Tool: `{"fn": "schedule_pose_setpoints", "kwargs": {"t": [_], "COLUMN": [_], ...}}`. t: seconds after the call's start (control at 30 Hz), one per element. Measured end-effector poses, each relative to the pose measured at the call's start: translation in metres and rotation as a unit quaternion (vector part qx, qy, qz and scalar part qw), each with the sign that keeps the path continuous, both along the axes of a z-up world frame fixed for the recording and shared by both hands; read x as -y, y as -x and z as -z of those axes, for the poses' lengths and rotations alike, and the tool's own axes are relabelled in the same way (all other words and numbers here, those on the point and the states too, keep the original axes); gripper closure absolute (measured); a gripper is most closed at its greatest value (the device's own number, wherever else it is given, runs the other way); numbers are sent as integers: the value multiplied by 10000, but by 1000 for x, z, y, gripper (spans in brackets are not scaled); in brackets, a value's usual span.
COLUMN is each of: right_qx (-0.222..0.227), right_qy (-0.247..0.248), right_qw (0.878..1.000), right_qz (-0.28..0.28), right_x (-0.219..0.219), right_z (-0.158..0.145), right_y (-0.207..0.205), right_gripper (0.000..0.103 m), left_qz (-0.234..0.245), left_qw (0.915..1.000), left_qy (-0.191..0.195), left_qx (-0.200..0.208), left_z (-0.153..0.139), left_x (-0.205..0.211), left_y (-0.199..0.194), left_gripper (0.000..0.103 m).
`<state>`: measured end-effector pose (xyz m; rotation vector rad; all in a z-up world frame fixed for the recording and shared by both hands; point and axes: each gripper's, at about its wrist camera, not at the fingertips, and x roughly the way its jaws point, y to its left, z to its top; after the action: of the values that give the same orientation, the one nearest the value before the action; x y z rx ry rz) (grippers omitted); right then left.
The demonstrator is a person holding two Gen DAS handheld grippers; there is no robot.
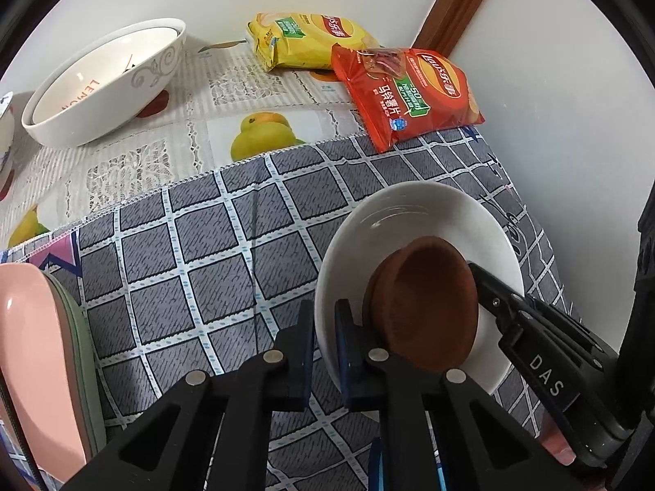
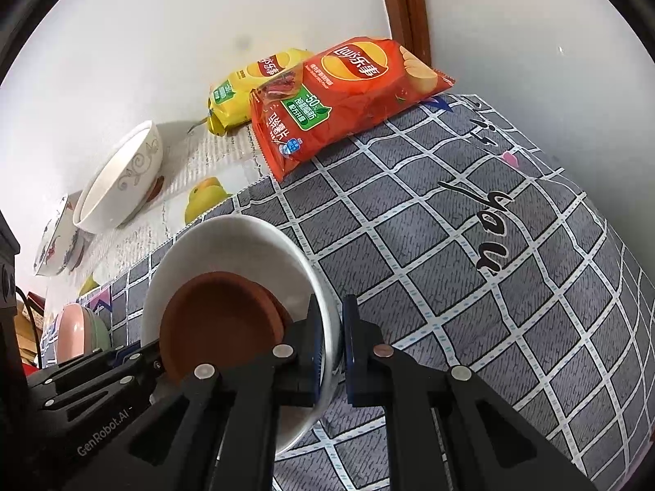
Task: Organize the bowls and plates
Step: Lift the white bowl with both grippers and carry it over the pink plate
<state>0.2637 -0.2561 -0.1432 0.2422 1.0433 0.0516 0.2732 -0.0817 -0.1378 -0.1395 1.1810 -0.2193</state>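
A white plate (image 1: 409,221) lies over the grey checked cloth (image 1: 196,253), with two small brown dishes (image 1: 425,307) stacked inside it. My left gripper (image 1: 325,315) is shut on the plate's left rim, one finger above and one below. In the same view my right gripper (image 1: 481,276) reaches in from the right onto the opposite rim. The right wrist view shows the right gripper (image 2: 331,321) clamped on the white plate (image 2: 229,241) beside the brown dishes (image 2: 221,319). The left gripper (image 2: 149,358) holds the far side. I cannot tell if the plate rests on the cloth.
Two nested white bowls (image 1: 106,82) and a blue-patterned bowl (image 2: 57,241) stand at the back left on the fruit-print cloth. Pink and green plates (image 1: 37,347) sit at the left. A yellow chip bag (image 1: 303,41) and a red chip bag (image 1: 409,94) lie by the wall.
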Motion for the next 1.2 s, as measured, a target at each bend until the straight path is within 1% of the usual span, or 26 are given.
{"fn": "schedule_pose_setpoints", "kwargs": {"t": [0.2, 0.4, 0.5, 0.57, 0.77, 1.2], "right_qx": [-10, 72, 82, 95, 220, 335], "right_qy": [-81, -131, -236, -316, -278, -361], "right_qw": [10000, 9999, 9997, 9994, 9994, 9988], "right_qz": [42, 56, 46, 63, 32, -35], "right_x": [-1, -4, -4, -4, -9, -23], "right_z": [-2, -10, -14, -19, -35, -57], "right_y": [5, 13, 15, 18, 25, 34], "right_gripper": [94, 94, 94, 94, 94, 93], "left_qz": [-16, -55, -64, -53, -66, -110], "left_qw": [10000, 10000, 10000, 9999, 9999, 9995], "left_qy": [-26, -2, -1, -20, 7, -11], "left_qx": [-15, 29, 51, 89, 155, 304], "left_z": [-3, -11, -16, -19, -31, -53], "left_x": [-2, -7, -9, -9, -13, -26], "left_y": [5, 12, 15, 18, 28, 42], "left_gripper": [93, 93, 93, 93, 93, 93]}}
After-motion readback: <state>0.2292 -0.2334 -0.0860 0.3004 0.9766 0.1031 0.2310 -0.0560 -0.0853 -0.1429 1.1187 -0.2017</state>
